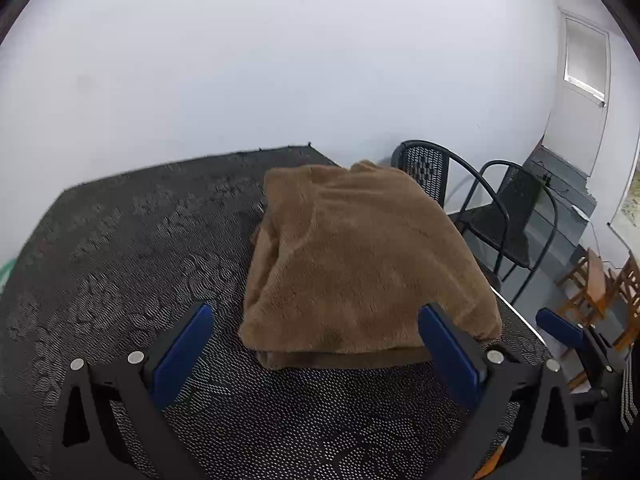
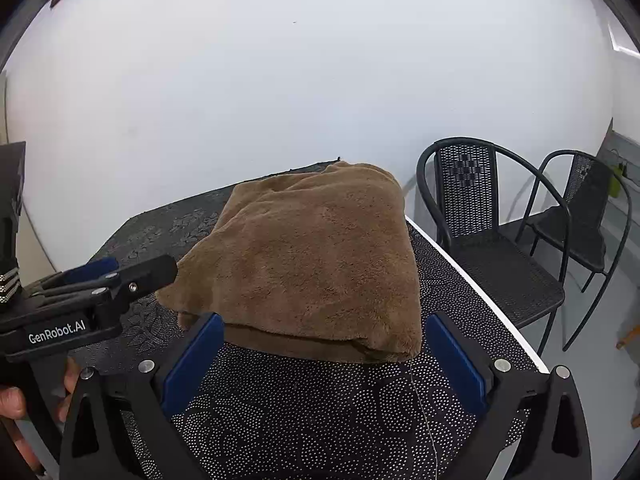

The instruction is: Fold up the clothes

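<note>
A brown fleece garment (image 1: 352,256) lies folded into a thick bundle on the black patterned tablecloth (image 1: 132,248). In the right wrist view the same brown garment (image 2: 312,260) sits near the table's right edge. My left gripper (image 1: 316,344) is open just short of the bundle's near edge, nothing between its blue pads. My right gripper (image 2: 324,352) is open too, its fingers flanking the near edge of the bundle without holding it. The left gripper (image 2: 100,276) also shows side-on at the left of the right wrist view, and part of the right gripper (image 1: 568,336) appears in the left wrist view.
Two black metal chairs (image 2: 496,220) stand to the right of the table, close to its white edge (image 2: 480,292). A white wall rises behind the table. Wooden furniture (image 1: 600,292) stands further right. A hand (image 2: 12,400) holds the left gripper's handle.
</note>
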`<state>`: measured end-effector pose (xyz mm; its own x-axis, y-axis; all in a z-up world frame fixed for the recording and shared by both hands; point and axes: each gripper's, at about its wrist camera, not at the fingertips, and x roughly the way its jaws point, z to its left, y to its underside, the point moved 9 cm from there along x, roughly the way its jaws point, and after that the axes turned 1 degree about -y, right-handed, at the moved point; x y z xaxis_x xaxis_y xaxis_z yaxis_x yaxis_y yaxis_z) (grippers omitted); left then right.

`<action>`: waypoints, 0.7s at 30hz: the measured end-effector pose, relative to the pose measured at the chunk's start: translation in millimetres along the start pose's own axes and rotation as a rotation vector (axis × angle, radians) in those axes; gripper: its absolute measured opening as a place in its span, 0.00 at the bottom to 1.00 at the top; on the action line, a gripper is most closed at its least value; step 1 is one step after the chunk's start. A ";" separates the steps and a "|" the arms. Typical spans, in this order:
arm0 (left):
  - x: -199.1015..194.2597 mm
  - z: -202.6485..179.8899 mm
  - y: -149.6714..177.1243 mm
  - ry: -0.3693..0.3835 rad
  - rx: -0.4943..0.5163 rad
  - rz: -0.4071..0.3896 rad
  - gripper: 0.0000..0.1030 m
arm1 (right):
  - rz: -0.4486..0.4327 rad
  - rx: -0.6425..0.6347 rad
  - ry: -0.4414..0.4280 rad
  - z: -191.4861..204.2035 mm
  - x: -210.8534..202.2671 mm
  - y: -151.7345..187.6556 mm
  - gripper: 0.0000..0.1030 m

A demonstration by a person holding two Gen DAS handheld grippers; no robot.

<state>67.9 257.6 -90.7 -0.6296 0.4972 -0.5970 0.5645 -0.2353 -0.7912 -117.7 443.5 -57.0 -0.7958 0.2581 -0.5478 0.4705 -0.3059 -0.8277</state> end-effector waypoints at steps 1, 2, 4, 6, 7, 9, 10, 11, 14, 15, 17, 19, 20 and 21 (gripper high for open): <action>1.8 1.1 0.6 0.000 -0.005 0.004 1.00 | 0.000 0.000 0.004 -0.7 0.4 0.3 0.99; 2.9 2.5 1.0 -0.007 -0.008 0.006 1.00 | 0.001 0.001 0.006 -1.4 1.0 0.9 0.99; 4.3 4.4 1.0 -0.032 0.003 0.007 1.00 | 0.004 0.000 0.007 -2.7 3.1 1.3 0.99; 7.1 4.1 0.6 -0.064 0.022 0.018 1.00 | 0.009 0.001 0.006 -3.6 5.1 2.2 0.99; 9.1 3.9 0.2 -0.078 0.029 0.024 1.00 | 0.011 0.003 0.005 -4.3 6.0 2.4 0.99; 10.5 2.9 0.7 -0.099 0.040 0.027 1.00 | 0.012 0.008 0.001 -6.1 7.2 2.9 0.99; 10.4 1.8 0.9 -0.101 0.045 0.026 1.00 | 0.013 0.010 0.000 -6.9 7.8 3.0 0.99; 10.5 0.2 1.3 -0.097 0.046 0.026 1.00 | 0.013 0.011 -0.001 -7.3 8.7 2.7 0.99; 12.6 -5.6 3.1 -0.055 0.032 0.042 1.00 | 0.011 0.014 0.003 -10.3 9.6 2.4 0.99; 13.6 -7.3 3.7 -0.037 0.025 0.048 1.00 | 0.011 0.015 0.004 -11.4 10.0 2.3 0.99; 14.7 -10.6 3.6 -0.020 0.020 0.051 1.00 | 0.011 0.021 0.004 -13.5 10.3 2.7 0.99; 16.0 -13.5 2.3 -0.027 0.033 0.048 1.00 | 0.011 0.026 0.005 -15.7 10.7 2.7 0.99; 16.4 -14.6 1.8 -0.029 0.040 0.047 1.00 | 0.011 0.028 0.005 -16.7 11.0 2.7 0.99; 16.6 -15.7 1.4 -0.029 0.046 0.047 1.00 | 0.011 0.031 0.005 -17.7 11.3 2.6 0.99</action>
<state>66.6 278.6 -99.7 -0.6188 0.4603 -0.6366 0.5691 -0.2960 -0.7672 -118.7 461.9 -67.5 -0.7887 0.2596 -0.5573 0.4670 -0.3365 -0.8177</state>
